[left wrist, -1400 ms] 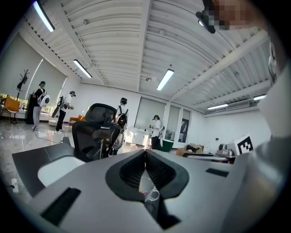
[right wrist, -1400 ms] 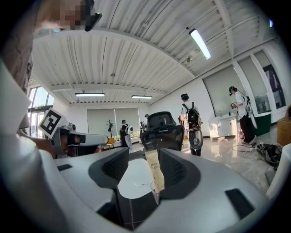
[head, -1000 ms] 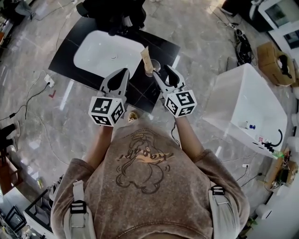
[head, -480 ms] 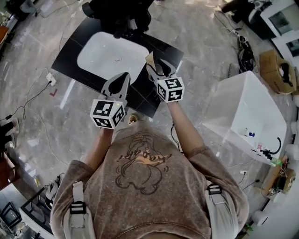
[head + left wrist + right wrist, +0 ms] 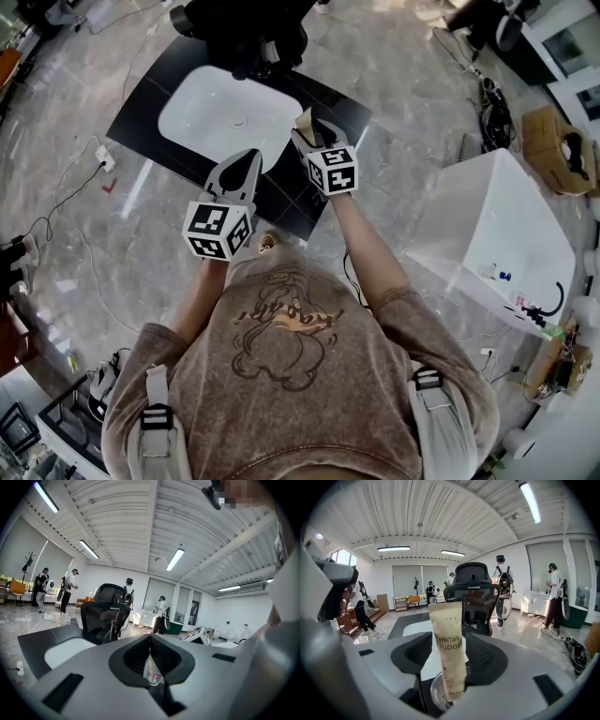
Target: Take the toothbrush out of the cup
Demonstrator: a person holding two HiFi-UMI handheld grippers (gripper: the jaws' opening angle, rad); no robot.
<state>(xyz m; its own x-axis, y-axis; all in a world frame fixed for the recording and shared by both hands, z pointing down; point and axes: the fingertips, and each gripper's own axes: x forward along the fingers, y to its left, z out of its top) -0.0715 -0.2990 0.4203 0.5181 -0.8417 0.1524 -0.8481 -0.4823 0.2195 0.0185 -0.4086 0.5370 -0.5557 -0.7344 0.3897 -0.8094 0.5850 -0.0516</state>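
A tan toothbrush packet [image 5: 448, 648] stands upright in a clear cup [image 5: 437, 692] on the black countertop [image 5: 281, 192]. My right gripper [image 5: 449, 638] is open, one jaw on each side of the packet, close to its edges. In the head view the packet's top [image 5: 304, 118] pokes out just beyond the right gripper [image 5: 311, 134], and the cup is hidden under it. My left gripper [image 5: 242, 171] hovers over the counter's near edge beside the sink, shut, with its jaws meeting in a line [image 5: 150, 637] and nothing held.
A white sink basin [image 5: 230, 117] is set in the counter. A black office chair [image 5: 246, 33] stands behind it. A white box [image 5: 492, 220] sits on the floor to the right, near cables and cartons. Several people stand far off in the room.
My right gripper has moved forward and slightly left over the counter, so its jaws now straddle the packet. The left gripper has barely moved.
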